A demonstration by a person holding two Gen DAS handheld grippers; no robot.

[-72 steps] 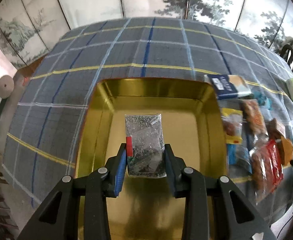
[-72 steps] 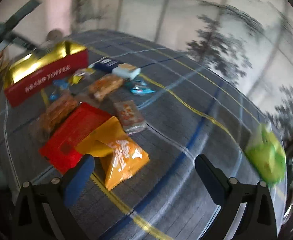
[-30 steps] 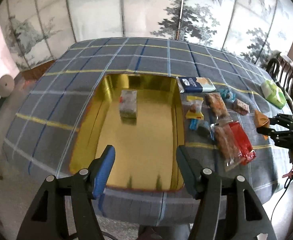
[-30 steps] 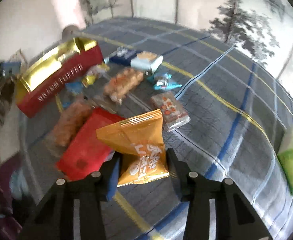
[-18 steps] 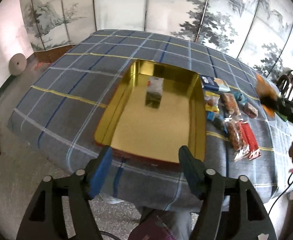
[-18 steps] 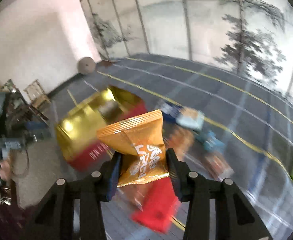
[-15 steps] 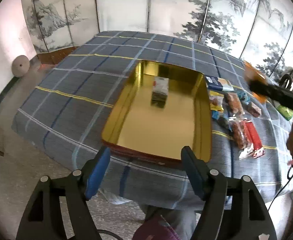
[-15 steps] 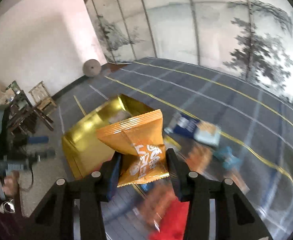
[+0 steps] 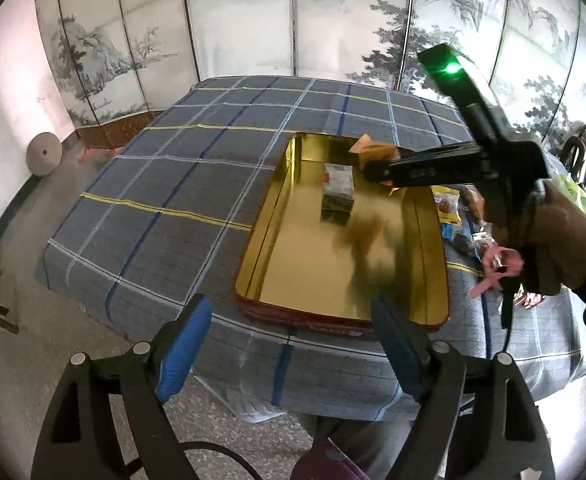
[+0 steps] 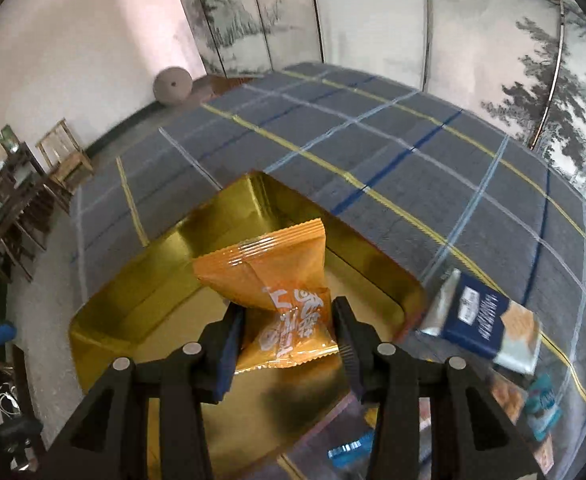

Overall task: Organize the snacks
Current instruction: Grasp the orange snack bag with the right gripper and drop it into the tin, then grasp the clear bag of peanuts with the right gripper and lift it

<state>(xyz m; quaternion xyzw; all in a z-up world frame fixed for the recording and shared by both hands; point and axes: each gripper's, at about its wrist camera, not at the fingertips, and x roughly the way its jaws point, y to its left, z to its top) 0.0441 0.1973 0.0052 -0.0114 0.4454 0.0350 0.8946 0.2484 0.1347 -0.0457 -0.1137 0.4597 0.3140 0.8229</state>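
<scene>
Right wrist: orange packet (image 10: pixel 277 300) upright, crimped end up, between clamped jaws

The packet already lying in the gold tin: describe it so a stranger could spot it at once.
Start at the plaid-clothed table and find the big gold tin near its front edge. Toward the tin's far end lies one small clear packet of dark, speckled contents with a red tab at a corner. Unlike the orange packet held in the right tongs, it lies flat and is greyish.
</scene>
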